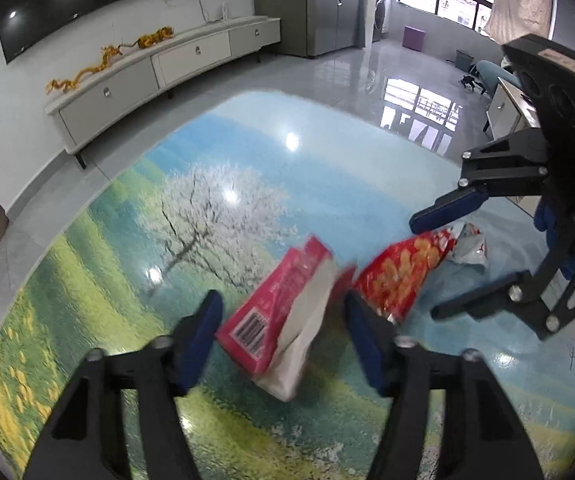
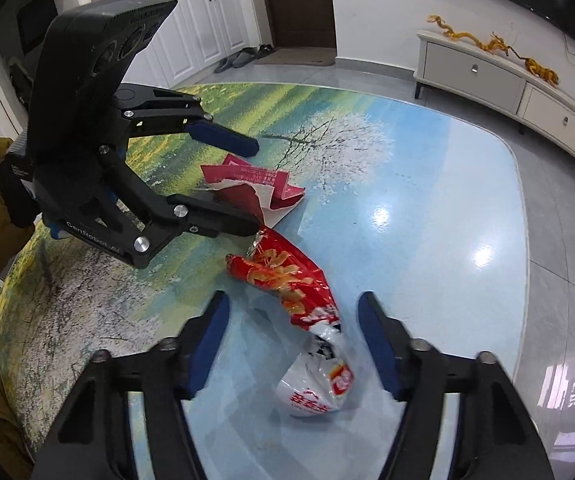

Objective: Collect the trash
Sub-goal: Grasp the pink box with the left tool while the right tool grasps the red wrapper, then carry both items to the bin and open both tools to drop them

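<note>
Blue-padded fingers of the left gripper (image 1: 281, 336) stand apart around a torn pink box (image 1: 275, 312) without pressing it. Right of it on the painted table (image 1: 127, 240) lies a red snack bag (image 2: 287, 280). Rightmost, the right gripper (image 2: 293, 344) straddles that bag, pads clear.

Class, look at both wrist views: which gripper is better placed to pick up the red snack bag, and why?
The right gripper. The red snack bag lies partly between its open fingers, with the white wrapper. The left gripper straddles the torn pink tissue pack instead.
</note>
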`<state>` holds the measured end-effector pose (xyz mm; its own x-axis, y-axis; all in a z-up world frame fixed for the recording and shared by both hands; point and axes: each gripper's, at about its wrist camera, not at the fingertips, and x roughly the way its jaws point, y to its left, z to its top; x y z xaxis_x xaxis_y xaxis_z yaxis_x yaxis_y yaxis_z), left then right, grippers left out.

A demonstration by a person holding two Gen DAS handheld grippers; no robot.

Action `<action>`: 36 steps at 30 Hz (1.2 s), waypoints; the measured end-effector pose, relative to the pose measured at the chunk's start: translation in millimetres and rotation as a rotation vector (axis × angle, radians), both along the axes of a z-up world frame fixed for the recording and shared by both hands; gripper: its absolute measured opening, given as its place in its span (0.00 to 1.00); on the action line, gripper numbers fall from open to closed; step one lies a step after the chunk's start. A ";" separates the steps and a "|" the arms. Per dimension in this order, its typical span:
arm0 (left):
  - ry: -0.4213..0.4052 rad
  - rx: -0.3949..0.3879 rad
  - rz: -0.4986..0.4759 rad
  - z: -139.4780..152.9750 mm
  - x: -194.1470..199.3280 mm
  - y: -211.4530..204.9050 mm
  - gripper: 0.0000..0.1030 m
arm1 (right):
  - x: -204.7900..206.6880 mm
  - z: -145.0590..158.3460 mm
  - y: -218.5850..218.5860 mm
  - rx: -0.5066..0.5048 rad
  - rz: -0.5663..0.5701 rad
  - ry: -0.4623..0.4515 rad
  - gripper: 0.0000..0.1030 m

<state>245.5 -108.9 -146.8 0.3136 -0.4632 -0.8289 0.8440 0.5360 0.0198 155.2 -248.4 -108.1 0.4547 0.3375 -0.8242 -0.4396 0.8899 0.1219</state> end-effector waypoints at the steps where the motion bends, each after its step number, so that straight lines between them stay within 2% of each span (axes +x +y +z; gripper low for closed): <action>1: 0.002 -0.009 0.005 -0.8 -1.4 2.3 0.42 | -2.0 0.9 0.5 -0.001 -0.001 -0.002 0.39; 3: 0.009 -0.024 0.024 1.3 -3.7 7.0 0.34 | -7.6 2.4 0.2 -0.002 -0.005 -0.002 0.23; 7: 0.023 -0.061 0.076 4.8 -13.1 19.9 0.28 | -25.9 4.0 -0.6 -0.007 -0.020 0.002 0.21; 17: -0.003 -0.156 0.204 21.5 -76.6 59.8 0.27 | -97.8 15.6 3.0 0.050 -0.085 -0.002 0.20; 23: -0.004 -0.225 0.272 36.7 -120.8 95.0 0.27 | -138.3 34.3 9.7 0.082 -0.114 -0.044 0.20; 29: -0.035 -0.256 0.336 55.5 -160.4 124.1 0.27 | -166.5 52.0 10.9 0.124 -0.127 -0.099 0.20; 36: -0.066 -0.269 0.360 82.4 -181.6 116.7 0.27 | -189.8 56.9 -23.8 0.221 -0.192 -0.154 0.20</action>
